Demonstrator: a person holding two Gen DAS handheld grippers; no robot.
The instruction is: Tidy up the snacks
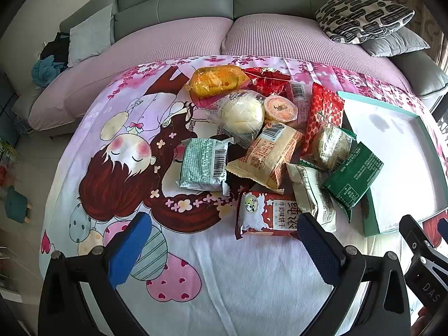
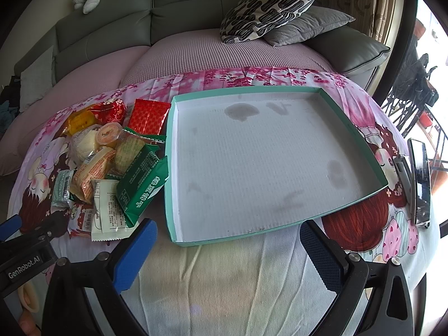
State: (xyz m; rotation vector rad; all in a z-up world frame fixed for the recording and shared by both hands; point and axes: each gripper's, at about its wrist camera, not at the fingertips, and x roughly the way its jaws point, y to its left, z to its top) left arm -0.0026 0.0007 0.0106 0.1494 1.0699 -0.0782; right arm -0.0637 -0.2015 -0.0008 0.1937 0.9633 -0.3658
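Note:
A pile of wrapped snacks (image 1: 260,140) lies on the cartoon-print tablecloth, left of a shallow teal-rimmed box (image 2: 361,137) with a bare white floor. The pile includes a yellow cake pack (image 1: 215,79), a white bun (image 1: 242,114), a green packet (image 1: 354,177) and a red milk-biscuit pack (image 1: 266,214). The pile also shows in the right wrist view (image 2: 112,162). My left gripper (image 1: 224,240) is open and empty, just short of the red biscuit pack. My right gripper (image 2: 228,246) is open and empty at the box's near rim.
A phone on a stand (image 2: 420,179) sits at the table's right edge. A grey sofa with pink seat covers (image 1: 182,39) runs behind the table, with a patterned pillow (image 2: 268,8) on it. The tablecloth (image 1: 224,280) lies bare in front of the grippers.

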